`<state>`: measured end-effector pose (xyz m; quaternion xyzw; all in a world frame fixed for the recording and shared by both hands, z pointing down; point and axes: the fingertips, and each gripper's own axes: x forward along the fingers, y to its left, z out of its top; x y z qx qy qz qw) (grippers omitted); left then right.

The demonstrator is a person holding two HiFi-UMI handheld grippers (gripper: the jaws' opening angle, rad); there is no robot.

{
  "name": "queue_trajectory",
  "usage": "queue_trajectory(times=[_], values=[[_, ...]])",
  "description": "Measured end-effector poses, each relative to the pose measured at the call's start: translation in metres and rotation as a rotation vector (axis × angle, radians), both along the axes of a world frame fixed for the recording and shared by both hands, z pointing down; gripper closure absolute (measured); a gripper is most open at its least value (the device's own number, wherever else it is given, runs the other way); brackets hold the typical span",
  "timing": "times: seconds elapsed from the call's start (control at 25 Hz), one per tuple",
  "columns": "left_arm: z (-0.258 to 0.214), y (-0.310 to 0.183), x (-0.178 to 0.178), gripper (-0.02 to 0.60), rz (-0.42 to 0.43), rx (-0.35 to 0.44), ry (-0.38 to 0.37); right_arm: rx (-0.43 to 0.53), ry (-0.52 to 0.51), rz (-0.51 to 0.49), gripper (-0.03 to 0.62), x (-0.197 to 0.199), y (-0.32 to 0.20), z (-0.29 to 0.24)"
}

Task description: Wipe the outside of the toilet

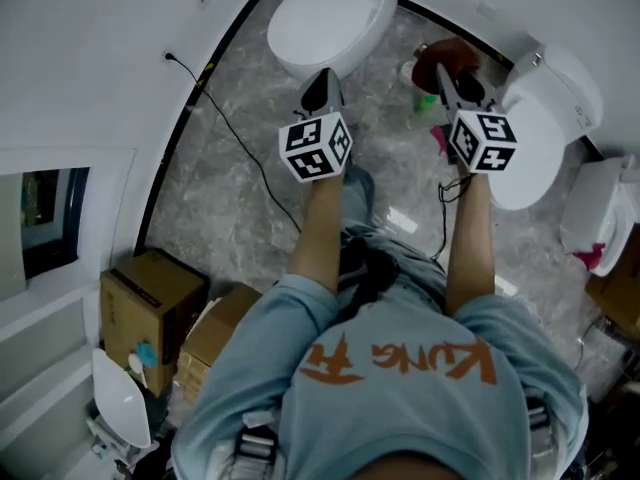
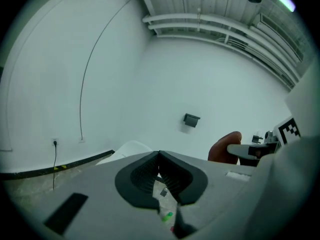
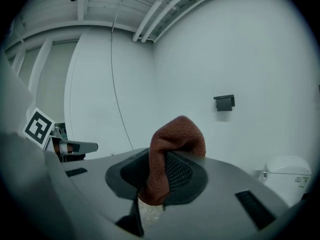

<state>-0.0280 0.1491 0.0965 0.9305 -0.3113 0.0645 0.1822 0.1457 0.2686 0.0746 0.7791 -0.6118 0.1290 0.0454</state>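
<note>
Both my arms stretched forward, roughly parallel, well apart: left forearm (image 1: pixel 320 218), right forearm (image 1: pixel 468 238), both bare. My left gripper (image 1: pixel 320 80): jaw tips pressed together, nothing between them. My right gripper (image 1: pixel 447 76): jaws clamped on a rust-brown cloth (image 3: pixel 175 134), fabric bunched up past the tips.

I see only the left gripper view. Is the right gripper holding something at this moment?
Observer: Yes. The right gripper is shut on a cloth, red-brown.
Operator: Where is a toilet? I see only a white edge.
Observer: One toilet stands just in front of the left gripper.
Operator: Is it the only one?
Observer: No. A second toilet stands beside the right gripper, to its right.
</note>
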Motion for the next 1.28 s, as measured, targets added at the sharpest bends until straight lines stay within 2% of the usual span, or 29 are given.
queue_trajectory(times=[0.24, 0.4, 0.56, 0.72, 0.92, 1.28], values=[[0.055, -0.063, 0.030, 0.588, -0.013, -0.117, -0.046, -0.088, -0.071, -0.048, 0.522, 0.013, -0.089, 0.057], [0.082, -0.113, 0.041, 0.588, -0.041, -0.175, -0.047, -0.137, -0.091, -0.111, 0.522, 0.008, -0.150, 0.088], [0.106, -0.145, 0.052, 0.588, -0.054, -0.227, -0.042, -0.172, -0.104, -0.124, 0.522, 0.012, -0.186, 0.110], [0.127, -0.155, 0.073, 0.588, -0.044, -0.268, -0.049, -0.224, -0.136, -0.097, 0.522, 0.027, -0.194, 0.140], [0.159, -0.144, 0.106, 0.588, -0.005, -0.307, -0.094, -0.274, -0.184, -0.085, 0.522, 0.051, -0.187, 0.182], [0.236, -0.120, 0.169, 0.588, -0.067, -0.350, -0.152, -0.378, -0.230, -0.193, 0.522, 0.105, -0.166, 0.281]])
